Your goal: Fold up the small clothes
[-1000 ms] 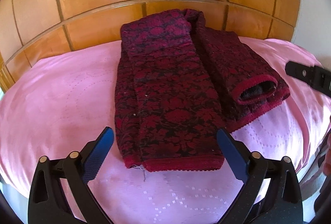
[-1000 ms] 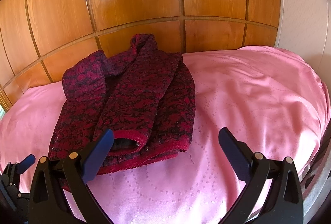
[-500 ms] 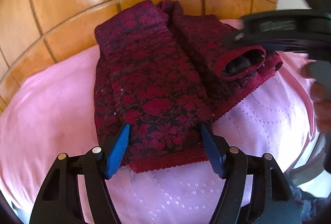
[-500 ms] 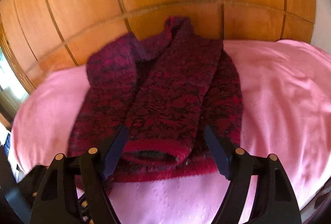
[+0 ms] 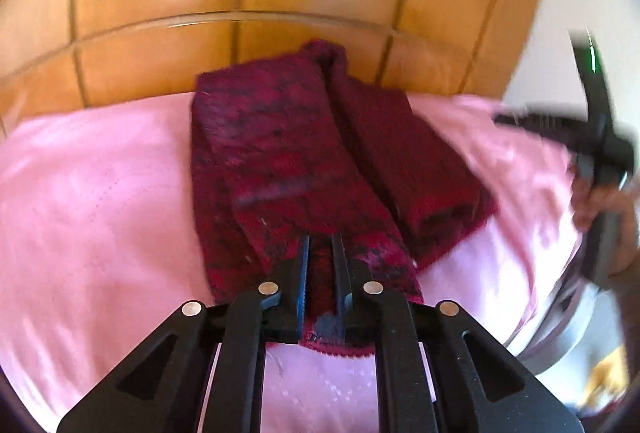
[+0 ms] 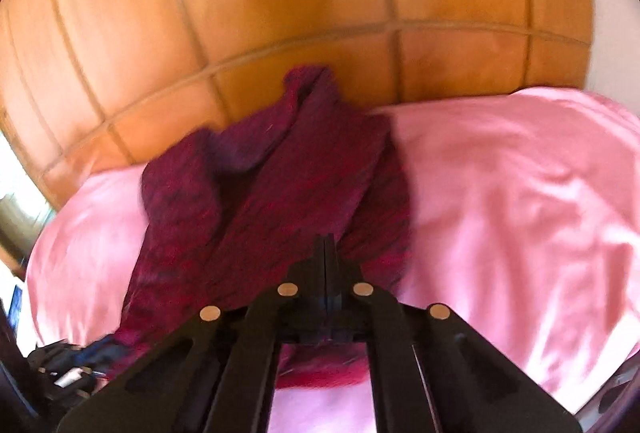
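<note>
Both the left gripper (image 5: 320,265) and right gripper (image 6: 326,265) have just closed their fingers on the sweater's (image 5: 280,153) near hem. Lift evenly, carrying it toward the bed's (image 5: 80,193) far edge, keeping the folded sleeves tucked.

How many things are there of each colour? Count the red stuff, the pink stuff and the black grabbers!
Red: 1, the patterned sweater
Pink: 1, the bed cover
Black: 2, the left gripper and the right gripper, each clamped on the sweater's near edge
Total: 4
</note>
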`<state>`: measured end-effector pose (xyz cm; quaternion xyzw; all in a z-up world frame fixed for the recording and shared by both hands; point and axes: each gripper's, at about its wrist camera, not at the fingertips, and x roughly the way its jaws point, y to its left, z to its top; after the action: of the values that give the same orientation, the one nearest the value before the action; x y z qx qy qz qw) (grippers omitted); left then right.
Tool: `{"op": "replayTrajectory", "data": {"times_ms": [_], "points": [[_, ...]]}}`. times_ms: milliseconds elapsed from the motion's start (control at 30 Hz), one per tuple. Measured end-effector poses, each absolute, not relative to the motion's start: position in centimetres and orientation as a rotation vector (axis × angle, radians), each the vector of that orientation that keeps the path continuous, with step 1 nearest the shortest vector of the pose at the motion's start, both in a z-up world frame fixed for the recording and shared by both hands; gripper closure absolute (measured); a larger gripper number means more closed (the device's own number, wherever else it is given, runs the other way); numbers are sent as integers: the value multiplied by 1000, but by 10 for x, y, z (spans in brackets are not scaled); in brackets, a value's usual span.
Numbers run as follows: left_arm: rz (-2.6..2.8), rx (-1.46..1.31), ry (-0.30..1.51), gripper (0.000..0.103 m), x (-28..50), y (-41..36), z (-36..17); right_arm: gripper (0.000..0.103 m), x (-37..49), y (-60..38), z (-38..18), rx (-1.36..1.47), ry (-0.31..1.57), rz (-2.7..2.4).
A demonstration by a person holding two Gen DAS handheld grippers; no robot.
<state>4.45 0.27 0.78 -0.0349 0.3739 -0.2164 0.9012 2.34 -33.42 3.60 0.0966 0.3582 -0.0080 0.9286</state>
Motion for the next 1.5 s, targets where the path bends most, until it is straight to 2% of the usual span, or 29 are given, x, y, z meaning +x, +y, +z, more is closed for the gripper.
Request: {"op": "replayTrajectory", "data": {"times_ms": [100,133,167,200,533,600,633,733,767,800,833,867,933,967,1000,1033,1133,1233,1267,1300,1333,1500], "points": [[-419,-150,744,95,58,25,23,102,36,-371,40,238,753,-62],[-397,-172,729,95,66,35,30,99,35,-377,40,255,755,-62],[-375,-189,718,96,72,43,34,89,35,-382,39,275,753,-68],[-333,-211,702,96,82,56,40,74,37,-385,33,299,764,-55],[71,-340,653,97,177,180,60,71,81,-321,-38,490,965,249],[165,-362,662,97,195,205,58,62,91,-306,-45,465,991,263],[221,-364,671,97,206,219,55,61,94,-300,-47,445,1001,268],[381,-398,707,97,226,254,48,78,102,-285,-38,309,994,263],[428,-401,706,97,227,264,47,89,103,-284,-34,277,986,257],[466,-398,705,97,227,273,45,95,103,-284,-28,247,971,251],[495,-392,713,97,227,282,43,95,103,-288,-25,249,961,259],[518,-392,719,94,225,286,41,95,103,-294,-19,259,949,270],[550,-398,712,81,218,294,38,96,104,-303,-10,236,922,248],[562,-405,709,59,214,298,37,103,103,-308,-8,230,914,234],[573,-411,705,40,209,298,35,103,105,-315,-5,237,906,214],[562,-418,690,37,199,295,33,103,108,-322,-4,248,898,194],[460,-397,694,37,176,280,27,103,119,-342,0,312,899,193],[335,-345,686,37,144,249,23,94,124,-345,-2,366,909,220],[311,-323,680,37,136,238,21,82,126,-342,-6,368,916,222],[288,-296,680,37,126,224,19,56,127,-340,-11,385,929,231],[265,-267,680,37,113,211,17,48,129,-337,-18,401,943,246],[44,-245,726,37,72,159,9,43,137,-305,-49,365,1060,298]]}}
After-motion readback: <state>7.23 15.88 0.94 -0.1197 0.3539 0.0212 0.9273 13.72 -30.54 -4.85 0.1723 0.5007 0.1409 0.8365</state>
